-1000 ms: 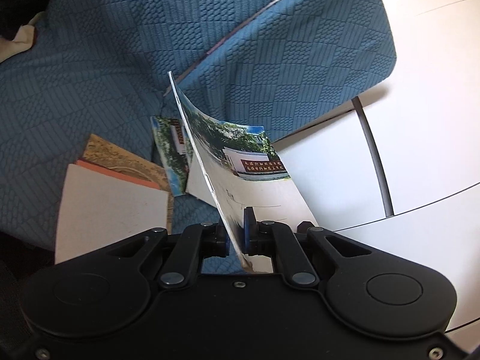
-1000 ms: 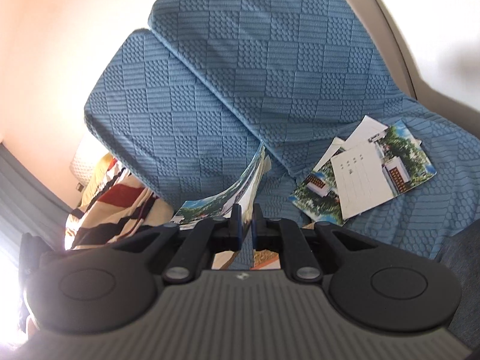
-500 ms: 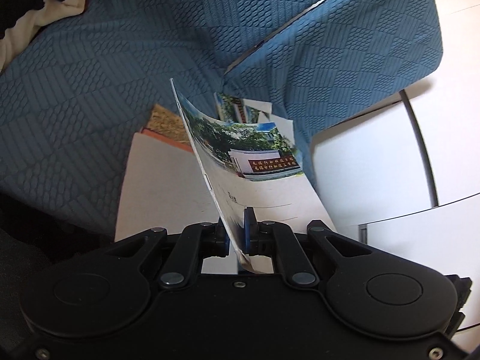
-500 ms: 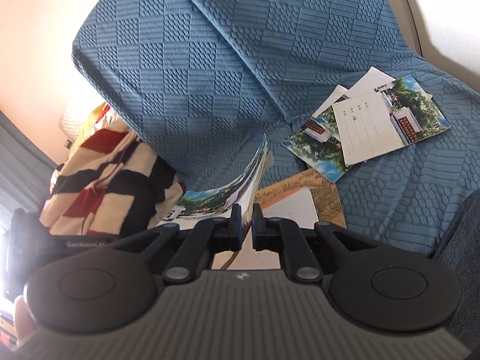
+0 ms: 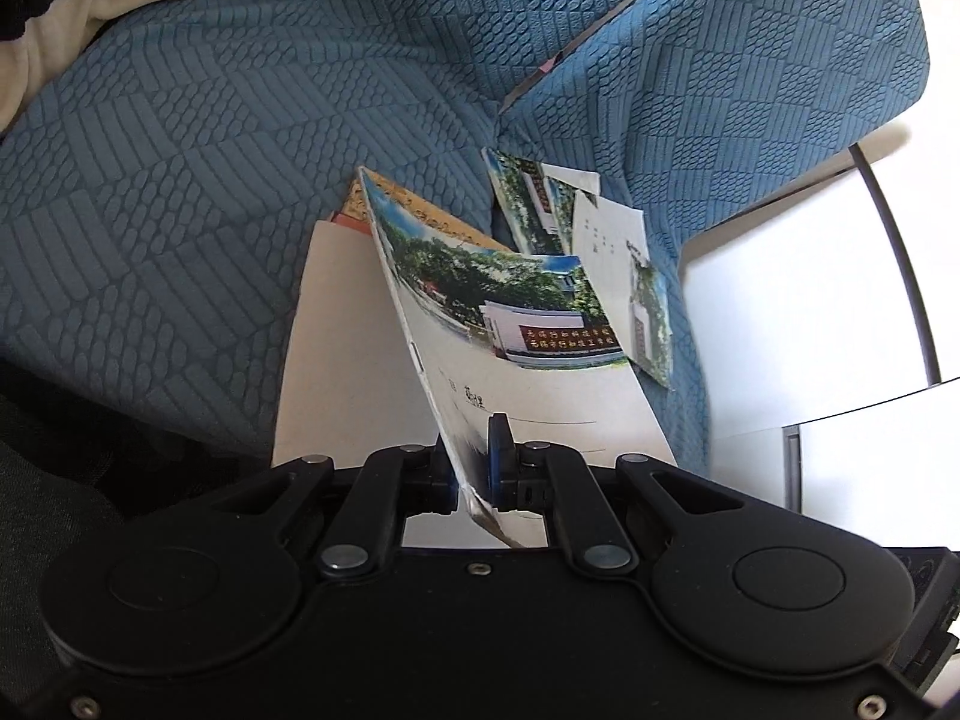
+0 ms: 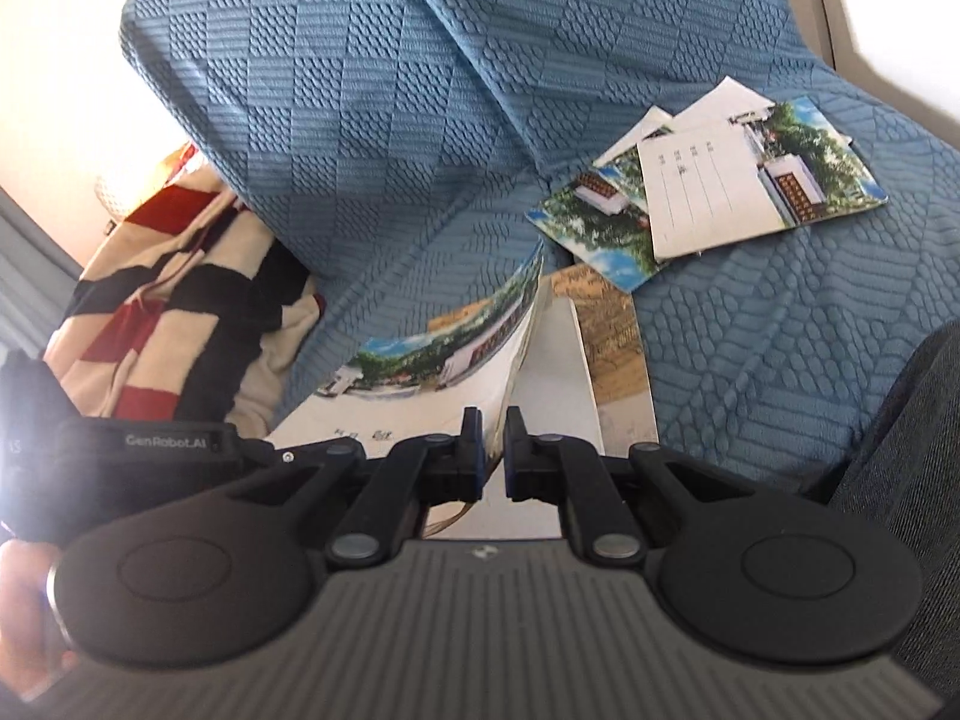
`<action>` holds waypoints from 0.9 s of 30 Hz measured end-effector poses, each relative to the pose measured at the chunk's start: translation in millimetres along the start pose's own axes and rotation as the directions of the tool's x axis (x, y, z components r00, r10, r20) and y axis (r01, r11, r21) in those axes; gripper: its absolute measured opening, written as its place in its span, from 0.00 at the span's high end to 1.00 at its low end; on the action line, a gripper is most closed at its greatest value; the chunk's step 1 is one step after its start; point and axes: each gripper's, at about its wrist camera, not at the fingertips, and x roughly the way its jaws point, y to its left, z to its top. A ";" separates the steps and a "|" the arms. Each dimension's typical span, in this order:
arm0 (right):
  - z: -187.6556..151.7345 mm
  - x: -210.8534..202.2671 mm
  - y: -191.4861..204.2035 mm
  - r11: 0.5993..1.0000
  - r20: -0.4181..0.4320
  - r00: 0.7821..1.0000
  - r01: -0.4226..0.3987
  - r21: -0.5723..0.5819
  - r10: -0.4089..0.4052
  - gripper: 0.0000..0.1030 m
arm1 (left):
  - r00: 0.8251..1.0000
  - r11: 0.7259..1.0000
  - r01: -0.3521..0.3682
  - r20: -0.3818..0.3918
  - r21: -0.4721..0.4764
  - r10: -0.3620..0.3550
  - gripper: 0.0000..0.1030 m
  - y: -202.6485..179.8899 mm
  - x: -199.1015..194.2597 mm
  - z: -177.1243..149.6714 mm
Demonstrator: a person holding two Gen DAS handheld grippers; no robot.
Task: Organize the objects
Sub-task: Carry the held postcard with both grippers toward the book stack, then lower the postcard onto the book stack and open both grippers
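Both grippers clench the same thin white booklet with a photo of trees and a building on its cover (image 5: 510, 324): the left gripper (image 5: 474, 468) and the right gripper (image 6: 493, 444) each have jaws closed on its near edge. It hangs above a plain white book (image 5: 342, 348) on the blue quilted sofa cover (image 5: 210, 150). Loose photo booklets (image 6: 720, 192) lie at two o'clock of it.

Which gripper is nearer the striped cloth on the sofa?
Left. The left gripper sits close in front of the striped cloth; the right gripper lies farther right. Both grip one booklet.
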 end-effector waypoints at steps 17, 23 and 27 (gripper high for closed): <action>-25.4 25.7 -19.2 1.000 -0.134 0.991 0.026 -0.013 -0.028 0.91 | 0.995 0.995 -0.101 -0.017 -0.020 0.101 0.93 18.3 17.2 -24.2; -25.9 28.1 -19.6 0.999 -0.157 0.987 0.040 -0.012 -0.041 0.89 | 0.994 0.994 -0.104 -0.020 -0.032 0.103 0.92 24.1 18.5 -26.6; -24.9 28.4 -17.0 0.999 -0.175 0.983 0.052 -0.015 -0.054 0.85 | 0.991 0.991 -0.131 -0.015 -0.020 0.130 0.89 23.3 18.3 -23.1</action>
